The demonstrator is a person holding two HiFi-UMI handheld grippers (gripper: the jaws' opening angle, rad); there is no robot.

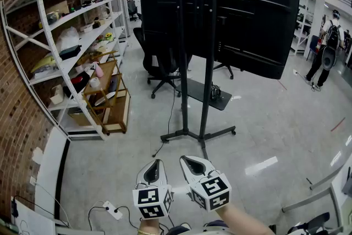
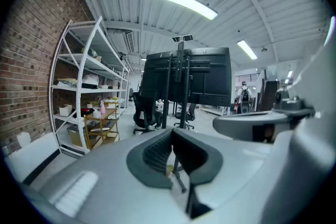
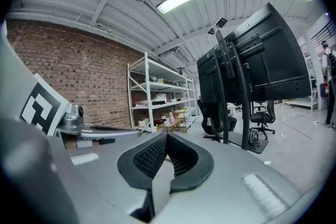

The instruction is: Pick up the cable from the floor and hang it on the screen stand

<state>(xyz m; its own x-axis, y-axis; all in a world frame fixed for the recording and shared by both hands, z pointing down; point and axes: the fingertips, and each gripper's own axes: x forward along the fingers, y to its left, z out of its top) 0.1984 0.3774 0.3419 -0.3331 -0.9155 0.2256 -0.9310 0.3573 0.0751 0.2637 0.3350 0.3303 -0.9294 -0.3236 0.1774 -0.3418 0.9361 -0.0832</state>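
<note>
The screen stand (image 1: 207,74) carries a big black screen (image 1: 242,14) and stands mid-floor, seen from behind. A thin black cable (image 1: 169,124) drops from the screen to the floor, and its end (image 1: 159,151) lies by the stand's left foot. My left gripper (image 1: 158,163) and right gripper (image 1: 187,160) hover side by side low in the head view, short of the stand's base. Both are shut with nothing between the jaws. The left gripper view has its gripper (image 2: 172,132) facing the stand (image 2: 180,86). In the right gripper view, that gripper (image 3: 167,136) has the stand (image 3: 231,92) to its right.
A white shelving rack (image 1: 66,58) and a wooden cart (image 1: 107,102) line the brick wall at left. A black office chair (image 1: 159,71) stands behind the stand. A white power strip (image 1: 111,209) with cords lies at bottom left. A person (image 1: 328,47) stands far right; metal legs (image 1: 322,190) are at lower right.
</note>
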